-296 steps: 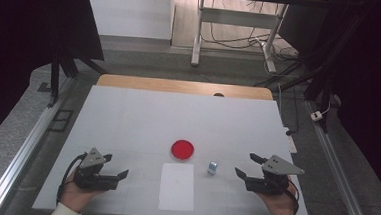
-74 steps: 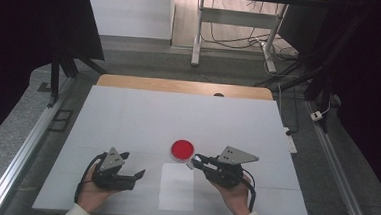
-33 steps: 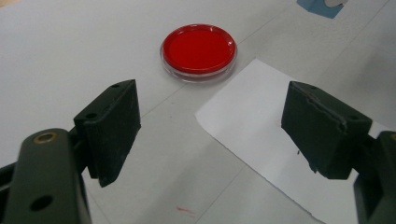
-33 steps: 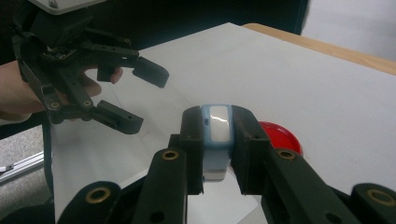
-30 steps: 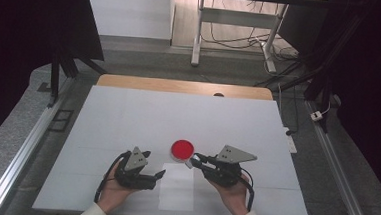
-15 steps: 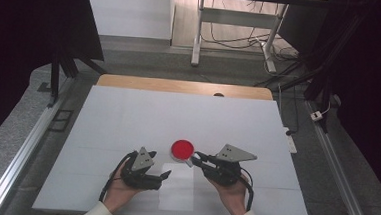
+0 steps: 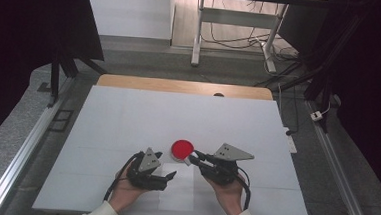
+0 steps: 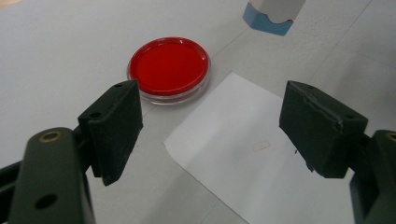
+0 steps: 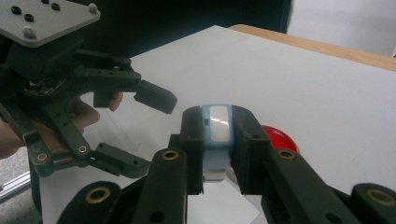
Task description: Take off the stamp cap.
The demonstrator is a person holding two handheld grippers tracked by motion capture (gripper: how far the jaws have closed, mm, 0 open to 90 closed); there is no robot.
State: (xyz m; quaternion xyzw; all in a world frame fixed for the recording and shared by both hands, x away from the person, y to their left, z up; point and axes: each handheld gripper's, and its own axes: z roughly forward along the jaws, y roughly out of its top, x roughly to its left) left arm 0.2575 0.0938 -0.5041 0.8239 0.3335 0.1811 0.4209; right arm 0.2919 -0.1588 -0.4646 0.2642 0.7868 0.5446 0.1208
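Near the counter's (image 7: 128,113) front edge, we see flat white paper (image 8: 247,154). Our left gripper (image 8: 210,135) holds its blocky black fingers wide apart above it. Our right gripper (image 9: 217,140) clamps a small blue-and-white stamp (image 9: 217,135). Just beyond sits a round, shiny red dish (image 8: 168,69).

Matt black plastic against a glossy red dish

The dish (image 8: 168,69) looks like glossy clear plastic with a smooth red fill, near the table's (image 7: 127,118) front edge; the table top is matt white and smooth, with bare pale wood along its far edge. The paper (image 8: 261,154) beside the dish is flat, matt white. The stamp (image 9: 215,135) is smooth light-blue plastic with a shiny white face (it catches the light). The left gripper (image 8: 210,126) has matt black plastic jaws, one pad scuffed and rough-edged; the right gripper (image 9: 217,144) is the same dull black, with brass-coloured metal pins.
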